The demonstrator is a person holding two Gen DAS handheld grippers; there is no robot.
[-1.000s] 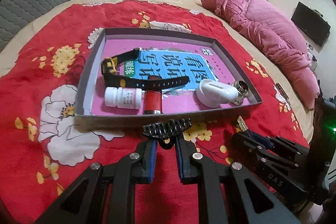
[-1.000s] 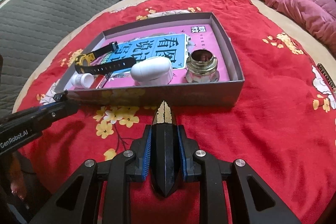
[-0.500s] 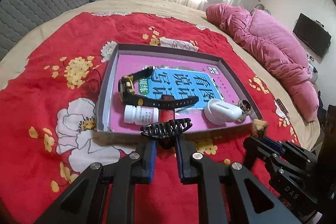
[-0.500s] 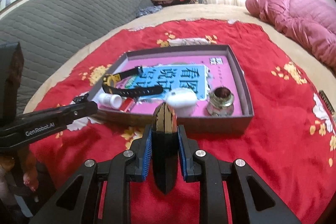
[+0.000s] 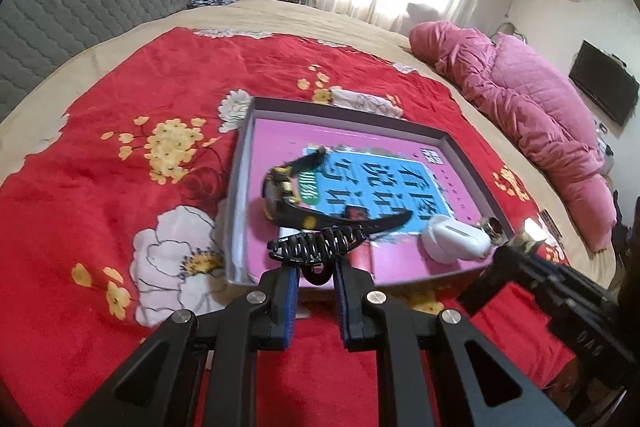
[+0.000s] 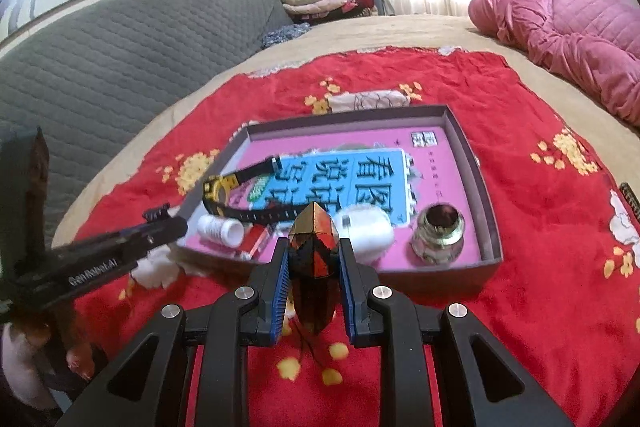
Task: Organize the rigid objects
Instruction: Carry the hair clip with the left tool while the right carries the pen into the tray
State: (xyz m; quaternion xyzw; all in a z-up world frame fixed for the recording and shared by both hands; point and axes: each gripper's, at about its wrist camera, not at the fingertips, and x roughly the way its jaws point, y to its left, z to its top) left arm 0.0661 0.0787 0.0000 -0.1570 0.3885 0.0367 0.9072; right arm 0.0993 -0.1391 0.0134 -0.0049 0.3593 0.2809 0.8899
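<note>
A black plastic toothed hair claw clip (image 5: 318, 247) is clamped between the closed left tongs (image 5: 316, 277) at the lower centre of the left wrist view, just in front of the near wall of a shallow grey cardboard box (image 5: 240, 203) lying on the red flowered bedspread (image 5: 100, 155). In the right wrist view, a faceted dark object with gold and red panels (image 6: 314, 259) is gripped upright by the closed right tongs (image 6: 314, 277), again before the box's near edge. Inside the box, on a pink and blue printed sheet (image 6: 356, 167), are seen a black and yellow wristwatch (image 6: 240, 195), a small white bottle (image 6: 220, 229), a red oblong item (image 6: 254, 243), a white rounded case (image 6: 366, 229) and a metal-capped glass jar (image 6: 438, 233).
</note>
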